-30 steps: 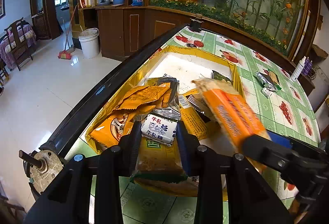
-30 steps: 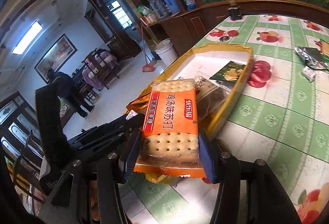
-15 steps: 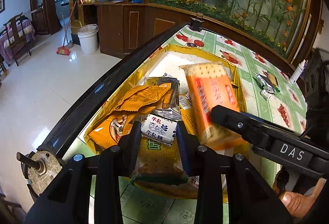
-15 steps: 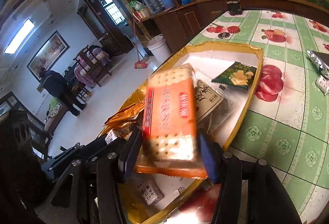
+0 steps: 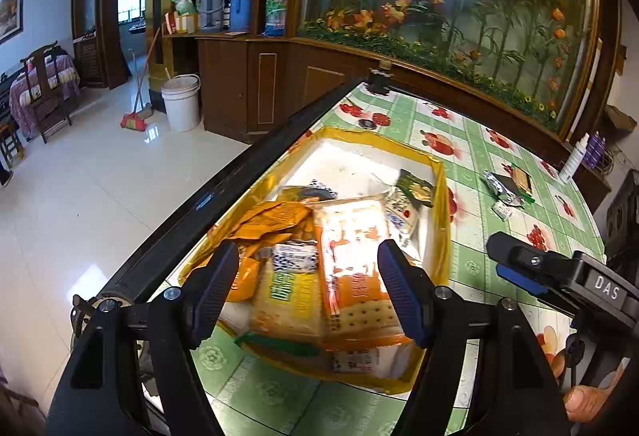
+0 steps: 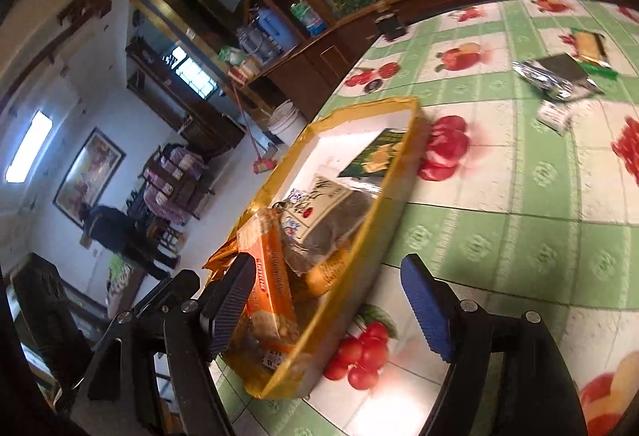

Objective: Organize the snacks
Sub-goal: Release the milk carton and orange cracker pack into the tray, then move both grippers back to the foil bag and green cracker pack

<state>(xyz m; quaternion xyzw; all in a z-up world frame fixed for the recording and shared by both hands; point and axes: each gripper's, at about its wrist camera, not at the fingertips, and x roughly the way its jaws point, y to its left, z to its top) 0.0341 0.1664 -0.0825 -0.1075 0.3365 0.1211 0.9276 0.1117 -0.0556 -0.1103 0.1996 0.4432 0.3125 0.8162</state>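
Observation:
A yellow-rimmed tray (image 5: 441, 192) on the green fruit-print tablecloth holds several snack packs. An orange cracker pack (image 5: 355, 256) lies on top at its near end, beside a yellow-green pack (image 5: 287, 300). It also shows in the right wrist view (image 6: 271, 300) inside the tray (image 6: 395, 176). My left gripper (image 5: 307, 284) is open and empty just above the tray's near end. My right gripper (image 6: 327, 312) is open and empty over the tray's near right rim; it also shows in the left wrist view (image 5: 519, 268).
Loose snacks lie on the table to the right: a silver wrapper (image 5: 499, 184), also in the right wrist view (image 6: 551, 80), with a small white pack (image 6: 553, 116) near it. A white bottle (image 5: 575, 156) stands at the far right edge. The table's dark edge (image 5: 223, 192) runs along the left.
My right gripper opened, let the orange cracker pack drop into the tray, and pulled back to the right. My left gripper opened and let go of the yellow-green pack.

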